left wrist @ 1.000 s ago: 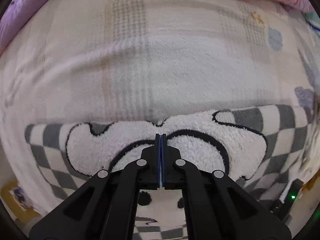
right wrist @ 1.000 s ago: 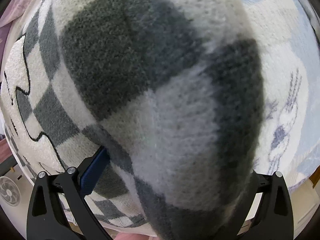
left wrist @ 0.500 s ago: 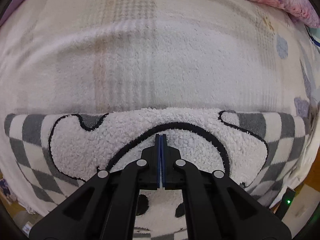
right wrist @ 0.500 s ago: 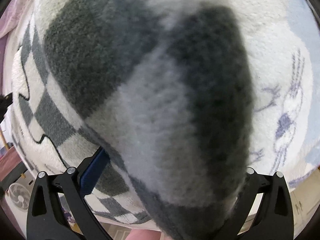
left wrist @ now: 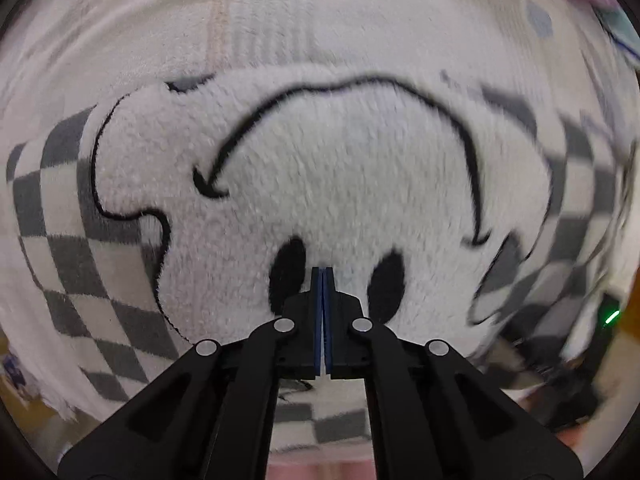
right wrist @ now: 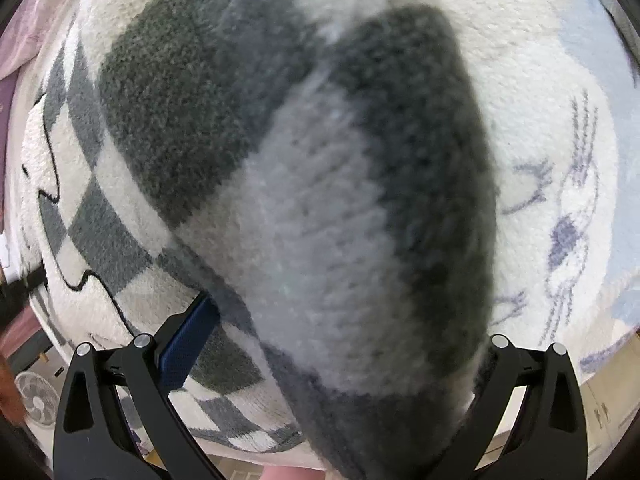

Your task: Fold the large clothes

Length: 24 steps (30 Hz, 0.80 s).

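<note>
A grey and white checkered fleece garment point(left wrist: 344, 184) with a fluffy white cartoon face outlined in black lies on a bed. My left gripper point(left wrist: 322, 270) is shut and empty, its tips just above the face between the two black eyes. In the right wrist view a thick bunched fold of the same garment point(right wrist: 320, 208) fills the space between my right gripper's widely spread fingers point(right wrist: 188, 332). The right finger is mostly hidden by the cloth. Whether the right gripper squeezes the fold cannot be told.
A white fleece blanket point(left wrist: 280, 20) with faint plaid and blue prints point(right wrist: 568, 240) covers the bed. Pink bedding point(right wrist: 20, 40) lies at the far edge. A small white fan point(right wrist: 34, 400) stands on the floor at lower left. A green light point(left wrist: 612, 314) glows at right.
My left gripper has moved back toward the near edge, so the cartoon face now fills its view. The fold between the right fingers has shifted slightly and stays bunched there.
</note>
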Each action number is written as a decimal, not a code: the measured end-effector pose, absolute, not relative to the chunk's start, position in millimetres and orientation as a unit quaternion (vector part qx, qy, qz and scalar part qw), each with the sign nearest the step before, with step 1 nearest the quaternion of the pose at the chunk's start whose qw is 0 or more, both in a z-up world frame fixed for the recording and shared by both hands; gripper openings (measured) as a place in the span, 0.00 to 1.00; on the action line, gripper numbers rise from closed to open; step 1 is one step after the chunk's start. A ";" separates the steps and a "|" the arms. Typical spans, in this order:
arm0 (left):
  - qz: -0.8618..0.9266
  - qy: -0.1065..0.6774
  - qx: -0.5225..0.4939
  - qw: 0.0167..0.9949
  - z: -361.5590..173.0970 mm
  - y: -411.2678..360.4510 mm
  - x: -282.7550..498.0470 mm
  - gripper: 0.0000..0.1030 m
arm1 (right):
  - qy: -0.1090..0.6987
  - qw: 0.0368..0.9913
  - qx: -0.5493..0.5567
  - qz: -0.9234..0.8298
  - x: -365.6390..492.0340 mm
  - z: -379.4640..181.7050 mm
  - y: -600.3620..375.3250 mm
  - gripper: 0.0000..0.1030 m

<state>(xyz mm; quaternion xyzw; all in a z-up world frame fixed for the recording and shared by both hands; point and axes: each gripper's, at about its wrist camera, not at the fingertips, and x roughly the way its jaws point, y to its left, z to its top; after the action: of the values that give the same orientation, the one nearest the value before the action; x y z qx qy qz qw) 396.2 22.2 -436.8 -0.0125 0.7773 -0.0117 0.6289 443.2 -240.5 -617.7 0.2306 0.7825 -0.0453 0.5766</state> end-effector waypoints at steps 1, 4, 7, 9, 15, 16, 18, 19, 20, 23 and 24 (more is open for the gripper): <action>-0.001 0.768 -0.005 0.640 -436.4 19.5 390.6 0.00 | 0.781 0.579 0.230 -0.042 441.5 -619.3 -243.0 0.94; 0.018 0.755 0.019 0.655 -429.3 -1.8 361.4 0.01 | 0.777 0.582 0.238 -0.029 445.0 -618.9 -235.1 0.94; 0.010 0.752 0.003 0.659 -427.5 -14.0 304.1 0.01 | 0.778 0.582 0.236 -0.037 441.7 -622.3 -236.5 0.94; 0.008 0.764 -0.030 0.645 -441.3 -11.8 270.0 0.01 | 0.776 0.583 0.236 -0.038 441.6 -619.2 -230.1 0.94; 0.020 0.757 0.002 0.653 -454.5 -27.2 210.6 0.00 | 0.767 0.596 0.235 -0.033 416.9 -612.4 -211.2 0.94; 0.023 0.768 -0.010 0.640 -459.5 -25.8 200.1 0.00 | 0.767 0.597 0.234 -0.034 414.4 -611.5 -210.7 0.94; 0.024 0.758 -0.017 0.652 -457.1 -29.5 184.6 0.00 | 0.765 0.599 0.235 -0.032 409.2 -606.8 -208.1 0.94; 0.025 0.758 -0.017 0.652 -457.7 -28.7 176.1 0.00 | 0.762 0.602 0.234 -0.031 406.5 -602.6 -205.8 0.94; 0.028 0.756 -0.019 0.654 -458.4 -26.4 172.1 0.00 | 0.760 0.606 0.233 -0.031 406.2 -599.5 -202.7 0.94; 0.045 0.747 -0.036 0.663 -455.3 -39.6 169.2 0.00 | 0.750 0.621 0.224 -0.038 396.8 -587.4 -198.6 0.90; 0.047 0.746 -0.038 0.664 -460.3 -37.5 145.5 0.01 | 0.746 0.627 0.221 -0.038 394.2 -583.9 -196.6 0.85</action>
<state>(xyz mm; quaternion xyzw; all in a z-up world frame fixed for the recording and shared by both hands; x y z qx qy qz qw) 145.5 -37.5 -460.3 -0.0381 0.7455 0.0470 0.6638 394.2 -196.6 -583.9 0.2209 0.7459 -0.0377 0.6273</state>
